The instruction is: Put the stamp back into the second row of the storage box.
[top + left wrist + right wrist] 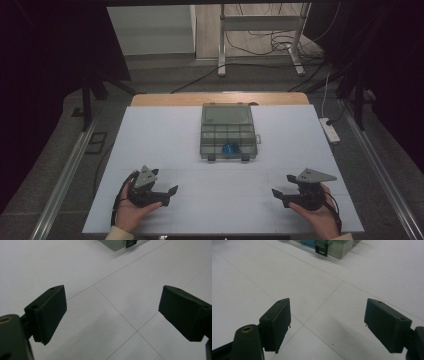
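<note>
Below, left hand-held gripper (172, 196) and right hand-held gripper (281, 186), matte black with blocky flat pads, jaws wide apart, gripping nothing, each cradled in a hand low over the white tabletop (150, 145). Farther off, centred: a translucent grey plastic organizer box (227, 132), lid raised, 1 blue item (230, 148) inside. No legible writing.
</note>
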Motion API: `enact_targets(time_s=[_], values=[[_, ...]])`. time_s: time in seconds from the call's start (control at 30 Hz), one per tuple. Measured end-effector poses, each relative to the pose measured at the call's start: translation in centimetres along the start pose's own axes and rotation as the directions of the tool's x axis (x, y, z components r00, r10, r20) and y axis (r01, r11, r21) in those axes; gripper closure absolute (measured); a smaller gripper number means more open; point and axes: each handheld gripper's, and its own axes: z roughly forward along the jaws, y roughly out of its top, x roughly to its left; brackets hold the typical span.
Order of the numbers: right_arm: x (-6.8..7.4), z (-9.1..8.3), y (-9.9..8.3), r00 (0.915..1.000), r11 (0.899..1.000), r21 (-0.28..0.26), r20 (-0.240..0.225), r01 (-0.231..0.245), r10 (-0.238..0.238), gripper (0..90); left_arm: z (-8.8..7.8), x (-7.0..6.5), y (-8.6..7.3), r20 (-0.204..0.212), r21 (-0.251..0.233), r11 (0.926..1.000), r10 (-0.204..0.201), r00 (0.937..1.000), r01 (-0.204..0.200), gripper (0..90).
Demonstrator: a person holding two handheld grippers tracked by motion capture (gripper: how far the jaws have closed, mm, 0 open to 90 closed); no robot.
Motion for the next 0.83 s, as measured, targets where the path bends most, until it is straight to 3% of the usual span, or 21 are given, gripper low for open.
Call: enact_targets(time_s=[0.47,0.83], values=[[-0.81,-0.53,-0.07,0.9997,0.998,-0.056,0.010,-0.023,0.024,21.2,0.13,0.23,-0.07,-0.004,0.008,1.0000,-0.002,1.0000,0.002,8.8],[-0.83,-0.59,-0.20,0.9998,0.999,-0.047,0.011,-0.013,0.014,21.1,0.31,0.29,-0.02,-0.004,0.013,0.9999,-0.001,1.0000,0.001,8.8]])
